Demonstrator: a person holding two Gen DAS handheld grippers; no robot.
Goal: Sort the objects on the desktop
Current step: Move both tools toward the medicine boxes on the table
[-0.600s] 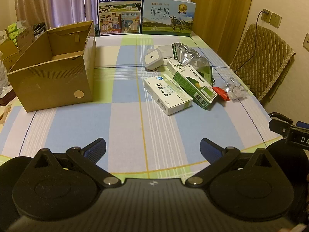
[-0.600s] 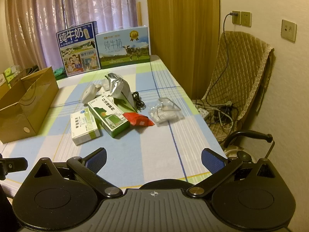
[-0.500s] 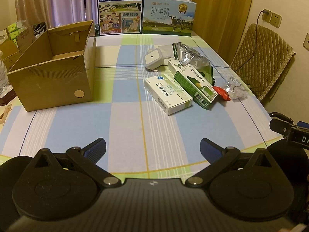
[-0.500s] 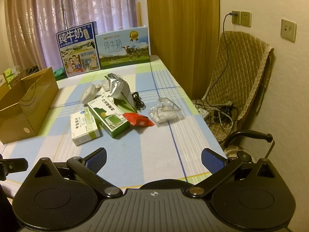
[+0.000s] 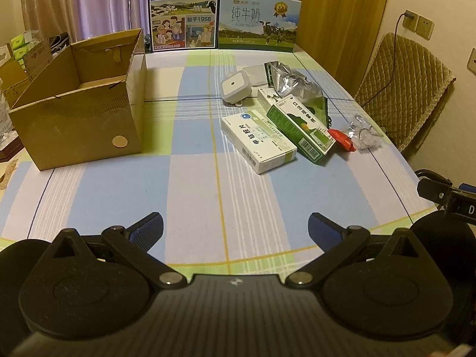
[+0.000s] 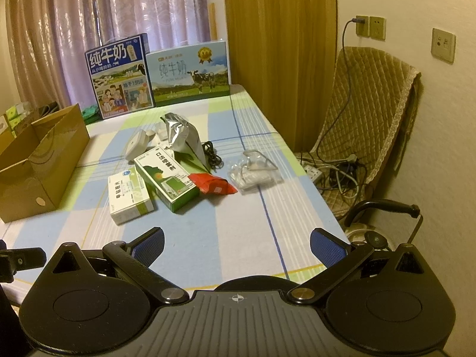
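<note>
One brown box. Two milk boxes at the back. Two medicine boxes. One foil bag. One red packet. One clear bag. One white plug.

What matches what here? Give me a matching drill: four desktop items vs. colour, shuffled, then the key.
Items:
1. packet
2. pouch
3. carton
4. tall medicine box

Colours:
A. brown
B. green and white
C. red
D. silver

Pairs: 1-C, 2-D, 3-A, 4-B
</note>
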